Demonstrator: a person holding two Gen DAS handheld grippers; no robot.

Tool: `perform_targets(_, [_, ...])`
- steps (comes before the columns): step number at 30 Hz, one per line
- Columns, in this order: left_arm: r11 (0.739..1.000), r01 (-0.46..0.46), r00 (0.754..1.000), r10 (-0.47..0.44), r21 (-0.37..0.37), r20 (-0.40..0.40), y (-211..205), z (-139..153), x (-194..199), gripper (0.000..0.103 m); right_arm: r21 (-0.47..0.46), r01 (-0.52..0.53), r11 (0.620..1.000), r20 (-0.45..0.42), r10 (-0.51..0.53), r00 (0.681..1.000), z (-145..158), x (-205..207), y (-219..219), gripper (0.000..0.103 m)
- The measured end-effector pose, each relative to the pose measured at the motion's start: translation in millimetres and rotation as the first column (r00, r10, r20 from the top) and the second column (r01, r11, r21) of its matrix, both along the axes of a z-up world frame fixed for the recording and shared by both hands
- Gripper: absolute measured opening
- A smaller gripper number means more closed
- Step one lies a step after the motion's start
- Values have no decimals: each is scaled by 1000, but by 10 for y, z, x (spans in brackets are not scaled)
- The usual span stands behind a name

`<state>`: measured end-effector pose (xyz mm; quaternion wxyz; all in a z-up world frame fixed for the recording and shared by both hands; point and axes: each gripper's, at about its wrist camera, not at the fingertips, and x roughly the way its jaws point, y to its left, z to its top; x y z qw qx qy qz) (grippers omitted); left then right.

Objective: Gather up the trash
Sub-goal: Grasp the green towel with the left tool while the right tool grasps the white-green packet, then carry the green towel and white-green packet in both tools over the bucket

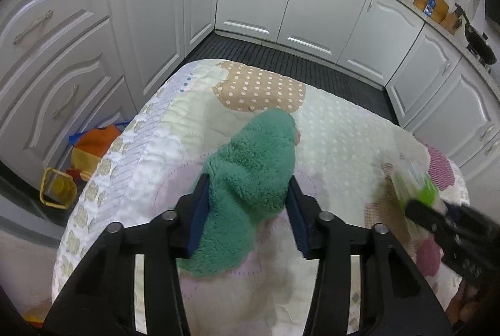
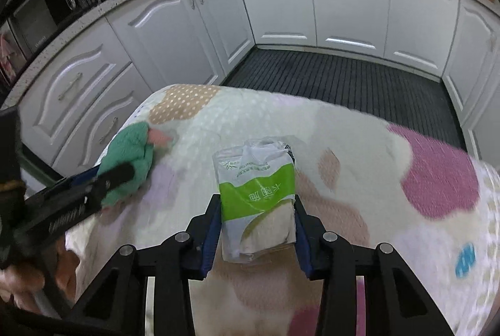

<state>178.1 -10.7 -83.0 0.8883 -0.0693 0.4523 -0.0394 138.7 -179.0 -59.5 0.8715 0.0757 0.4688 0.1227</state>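
Bench: quilted patchwork cover, dotted tan and pink patches. White cabinets and dark ribbed floor mat surround it. Left gripper jaws clamp a green cloth; right gripper jaws grip a tissue pack.

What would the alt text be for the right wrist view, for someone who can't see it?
The right hand-held gripper is closed on a green and white tissue pack over a patterned quilt. At left, the left hand-held gripper holds a fuzzy green cloth; white kitchen cabinets curve behind.
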Motion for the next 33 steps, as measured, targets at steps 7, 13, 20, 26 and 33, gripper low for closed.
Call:
perform_targets(7, [999, 31, 999, -31, -37, 18, -132, 134, -328, 39, -16, 37, 999, 29, -36, 999, 77, -568, -207, 40])
perform_targets(13, [993, 112, 993, -110, -46, 39, -477, 229, -662, 39, 12, 96, 995, 31, -97, 995, 112, -951, -439, 40])
perform_targets(20, [978, 210, 976, -208, -18, 70, -984, 342, -949, 39, 12, 156, 988, 50, -157, 986, 189, -1302, -732, 40])
perform_targets(26, [959, 284, 955, -283, -3, 84, -1394, 397, -1126, 39, -2, 219, 976, 77, -218, 973, 275, -1553, -1007, 40])
perform_targets(33, [929, 370, 925, -369, 8, 94, -1879, 451, -1302, 39, 5, 304, 953, 86, -303, 949, 307, -1850, -1406, 40])
